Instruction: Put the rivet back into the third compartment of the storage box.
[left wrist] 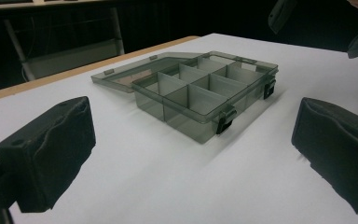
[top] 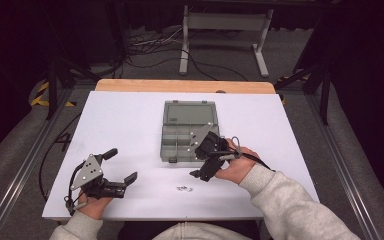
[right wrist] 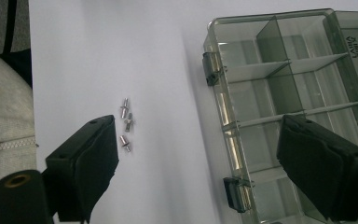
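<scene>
A smoky clear compartment box (top: 187, 132) lies at the table's middle with its lid (top: 189, 112) folded flat behind it and its divided cells bare. Three small metal rivets (top: 184, 188) lie in a cluster just in front of the box, also close in the right gripper view as rivets (right wrist: 127, 123). My right gripper (top: 203, 159) hangs open over the box's front right corner, one jaw over the box (right wrist: 289, 102), the other beside the rivets. My left gripper (top: 120, 165) rests open at the front left, facing the box (left wrist: 205, 88), nothing between its jaws.
The white table top (top: 130, 115) has a wooden strip (top: 185, 86) along its far edge. Beyond it stand a white metal frame (top: 225, 30) and cables on the floor. The person's grey sleeve (top: 290, 205) crosses the front right corner.
</scene>
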